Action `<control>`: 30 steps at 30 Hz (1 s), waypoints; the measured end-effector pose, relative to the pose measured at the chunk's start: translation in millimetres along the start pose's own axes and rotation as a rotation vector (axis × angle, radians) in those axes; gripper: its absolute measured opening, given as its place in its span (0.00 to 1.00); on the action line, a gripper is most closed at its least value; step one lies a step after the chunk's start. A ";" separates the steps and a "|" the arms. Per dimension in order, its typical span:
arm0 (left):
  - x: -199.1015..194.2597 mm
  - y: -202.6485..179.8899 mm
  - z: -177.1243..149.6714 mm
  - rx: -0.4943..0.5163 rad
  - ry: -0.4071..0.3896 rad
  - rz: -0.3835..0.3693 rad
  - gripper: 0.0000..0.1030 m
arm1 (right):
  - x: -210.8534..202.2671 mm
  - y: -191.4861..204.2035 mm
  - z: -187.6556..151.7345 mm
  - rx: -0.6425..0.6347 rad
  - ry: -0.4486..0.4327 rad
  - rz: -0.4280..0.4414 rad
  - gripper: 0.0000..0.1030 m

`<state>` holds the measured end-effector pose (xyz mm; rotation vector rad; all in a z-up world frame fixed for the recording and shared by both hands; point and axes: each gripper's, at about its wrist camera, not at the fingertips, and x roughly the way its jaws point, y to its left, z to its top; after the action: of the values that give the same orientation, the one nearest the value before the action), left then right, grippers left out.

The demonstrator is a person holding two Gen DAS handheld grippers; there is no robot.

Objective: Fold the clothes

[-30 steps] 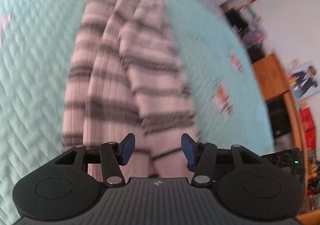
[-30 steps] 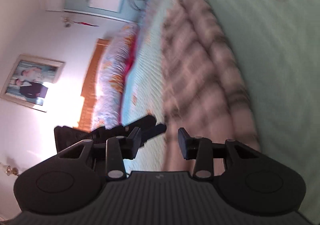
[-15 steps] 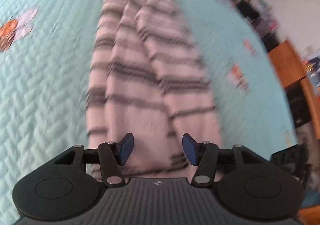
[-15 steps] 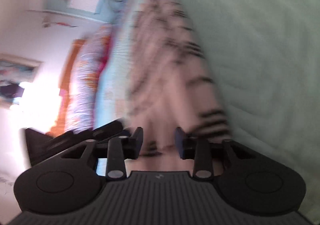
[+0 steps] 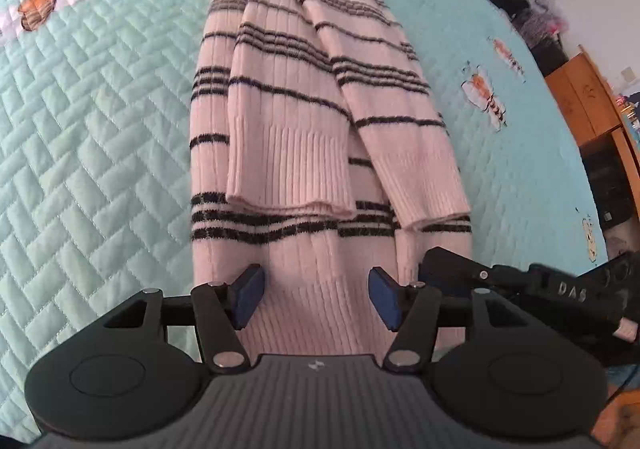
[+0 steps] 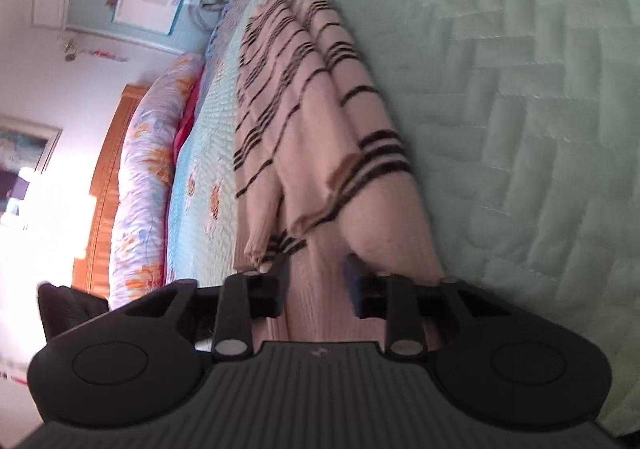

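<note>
Opening hand-held grippers (image 5: 316, 297) straddle striped sweater (image 5: 304, 121) hem.

Legible text: "DAS" in pale letters on right gripper (image 5: 520, 281) body, just right of left gripper (image 5: 316, 295) fingertips

You have a bed under a mint-green quilted bedspread (image 5: 100, 121) with small carrot motifs; directly on it lies a cream ribbed sweater with black stripes (image 5: 304, 97), folded lengthwise, sleeves on top.
</note>
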<state>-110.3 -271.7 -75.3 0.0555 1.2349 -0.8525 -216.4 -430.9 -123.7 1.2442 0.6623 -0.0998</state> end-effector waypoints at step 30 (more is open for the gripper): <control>-39.2 74.8 26.3 -0.265 -0.120 0.041 0.63 | -33.3 -11.7 49.8 0.055 -0.113 -0.006 0.52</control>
<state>-47.5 -210.8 -62.5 -0.1807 1.2191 -0.6419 -227.8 -488.9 -108.4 1.2796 0.5685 -0.1926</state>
